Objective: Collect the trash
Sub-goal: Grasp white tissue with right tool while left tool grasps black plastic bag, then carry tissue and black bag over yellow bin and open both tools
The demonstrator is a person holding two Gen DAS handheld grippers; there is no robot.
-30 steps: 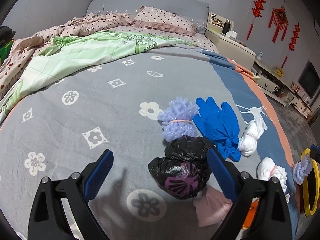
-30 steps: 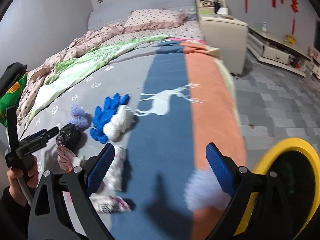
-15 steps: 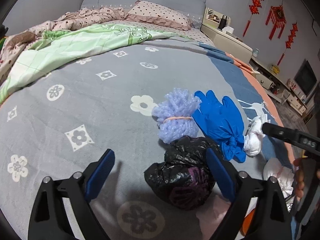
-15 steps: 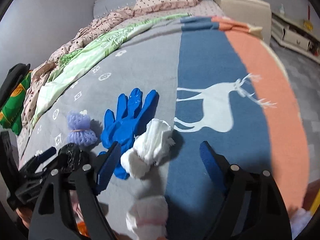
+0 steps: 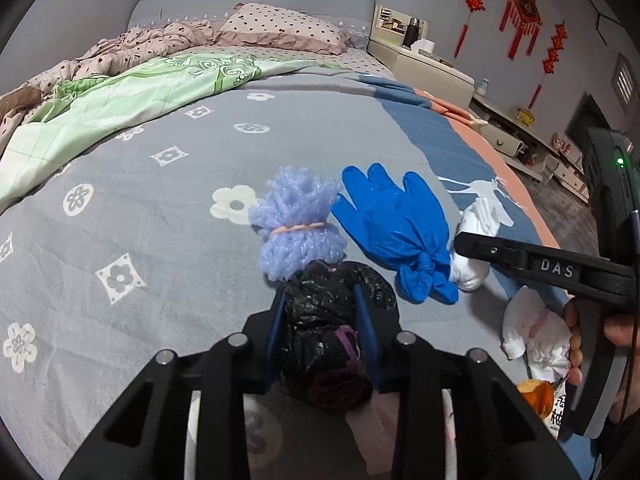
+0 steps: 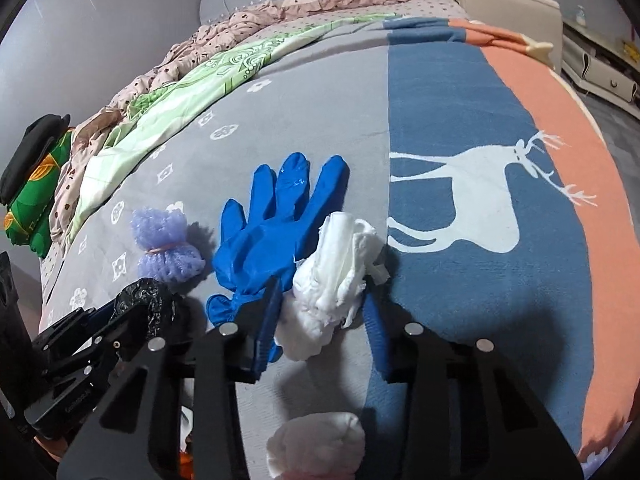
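Note:
My left gripper (image 5: 322,332) is shut on a crumpled black plastic bag (image 5: 336,308) on the grey bedspread; the bag also shows in the right wrist view (image 6: 146,304). My right gripper (image 6: 320,312) is closed around a white crumpled paper wad (image 6: 336,272), its blue pads touching both sides. The wad also shows in the left wrist view (image 5: 476,240). A knotted blue glove (image 5: 394,224) and a lilac foam bundle (image 5: 298,224) lie just beyond the bag.
Another white wad tied with a pink band (image 5: 534,330) lies near my right hand, and shows in the right wrist view (image 6: 316,446). An orange snack wrapper (image 5: 540,398) and pink paper (image 5: 384,428) lie close. A green quilt (image 5: 132,92) covers the far left.
My left gripper closed on the black bag. My right gripper moved in over the bed and closed around the white wad beside the blue glove.

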